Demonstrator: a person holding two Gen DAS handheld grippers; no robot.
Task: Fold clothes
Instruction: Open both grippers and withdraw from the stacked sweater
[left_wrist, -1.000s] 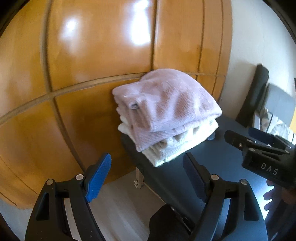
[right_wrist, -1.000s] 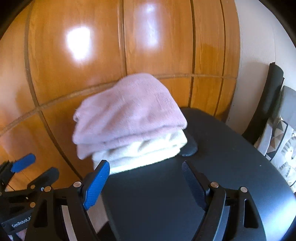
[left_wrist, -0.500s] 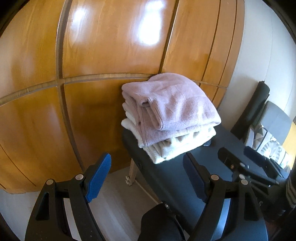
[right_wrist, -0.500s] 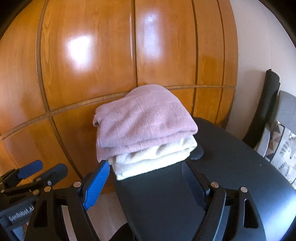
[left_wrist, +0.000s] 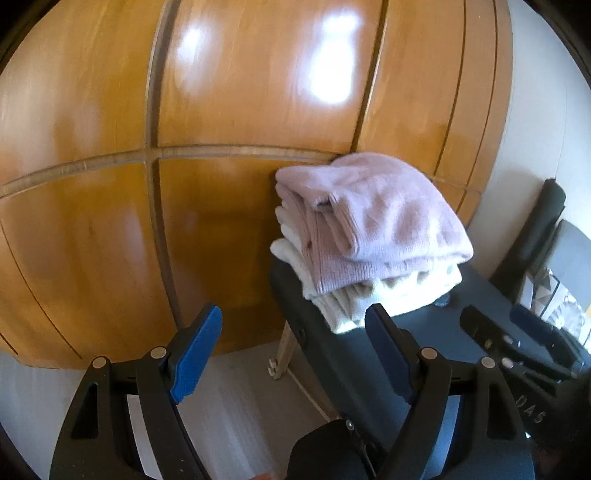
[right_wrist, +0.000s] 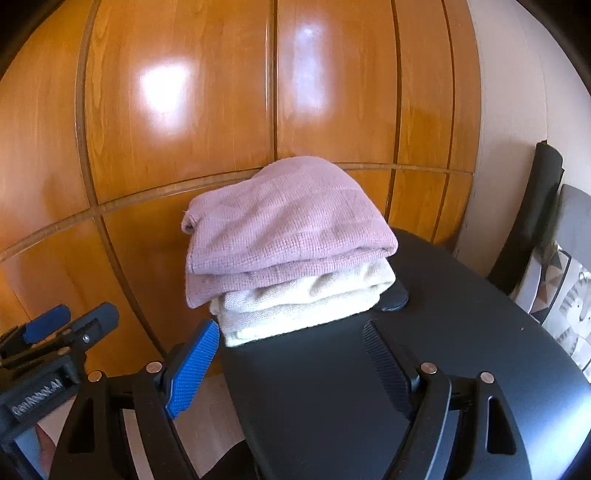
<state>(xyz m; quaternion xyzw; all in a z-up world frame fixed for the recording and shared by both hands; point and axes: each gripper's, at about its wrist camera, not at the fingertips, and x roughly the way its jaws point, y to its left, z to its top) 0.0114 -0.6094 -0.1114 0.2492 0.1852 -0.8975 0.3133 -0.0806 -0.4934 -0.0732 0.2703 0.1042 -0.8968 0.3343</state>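
Observation:
A folded pink knit garment (left_wrist: 373, 221) lies on top of a folded cream garment (left_wrist: 388, 295), stacked at the far corner of a dark table (left_wrist: 436, 332). The stack shows in the right wrist view too, pink (right_wrist: 284, 229) over cream (right_wrist: 306, 306). My left gripper (left_wrist: 291, 347) is open and empty, held back from the stack, off the table's left edge. My right gripper (right_wrist: 291, 354) is open and empty, above the table (right_wrist: 461, 325) in front of the stack. Each gripper shows in the other's view: the right gripper (left_wrist: 524, 339) and the left gripper (right_wrist: 70, 321).
A glossy wooden wardrobe (right_wrist: 221, 110) stands right behind the stack. A black rolled item (right_wrist: 532, 214) leans on the wall at right beside a patterned cushion (right_wrist: 565, 306). A small dark object (right_wrist: 395, 299) lies by the stack. A table leg (left_wrist: 284, 350) and pale floor (left_wrist: 240, 406) sit below left.
Both grippers have drawn back and shifted left, so the stack moved rightward in both views. Both stay open and empty. The stack itself has not moved.

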